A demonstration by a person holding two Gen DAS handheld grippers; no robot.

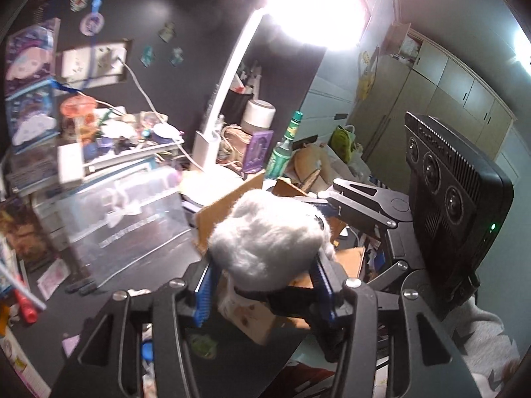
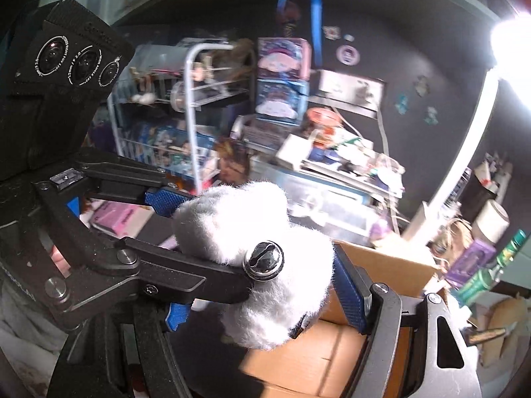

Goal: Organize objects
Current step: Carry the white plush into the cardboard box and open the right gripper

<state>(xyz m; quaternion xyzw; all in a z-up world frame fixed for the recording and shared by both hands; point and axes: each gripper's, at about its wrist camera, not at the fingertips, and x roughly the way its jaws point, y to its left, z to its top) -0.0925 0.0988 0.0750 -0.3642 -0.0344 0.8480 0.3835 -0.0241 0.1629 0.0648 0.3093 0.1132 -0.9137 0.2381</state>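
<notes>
A fluffy white plush toy with a small silver bell (image 2: 264, 260) is gripped by both pairs of jaws at once. The left gripper (image 1: 262, 278) clamps it from 6 o'clock; the right gripper (image 1: 327, 204) pinches it from 3 o'clock. It is held directly above the open brown cardboard box (image 2: 381, 265), which stands on the dark table (image 1: 159, 248).

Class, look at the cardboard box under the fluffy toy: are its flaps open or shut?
Open. The cardboard box has a flap standing up behind the fluffy toy, and its interior shows below the toy.
</notes>
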